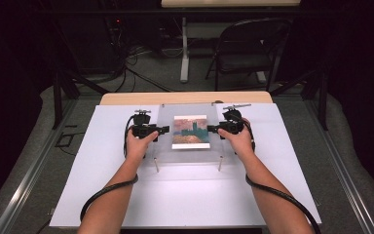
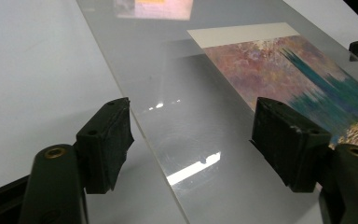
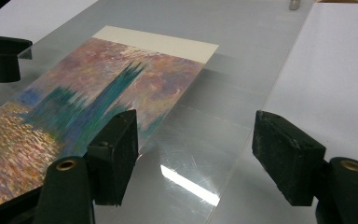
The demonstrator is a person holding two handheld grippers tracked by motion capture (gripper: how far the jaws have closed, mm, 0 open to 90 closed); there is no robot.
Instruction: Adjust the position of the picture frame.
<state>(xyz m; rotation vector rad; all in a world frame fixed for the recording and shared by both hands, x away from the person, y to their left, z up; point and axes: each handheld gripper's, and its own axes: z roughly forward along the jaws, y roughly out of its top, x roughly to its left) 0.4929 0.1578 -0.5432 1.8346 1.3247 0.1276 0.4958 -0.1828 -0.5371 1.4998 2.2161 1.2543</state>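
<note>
Overhead, the clear panel stands on short legs toward the far edge of the desk, with the printed painting at its middle. From the high view the left gripper meets its left edge and the right gripper its right edge. Each gripper view adds what that one hides: both pairs of jaws stand released, straddling the panel's edge without pressing it, and scratches and glare mark its surface.
</note>
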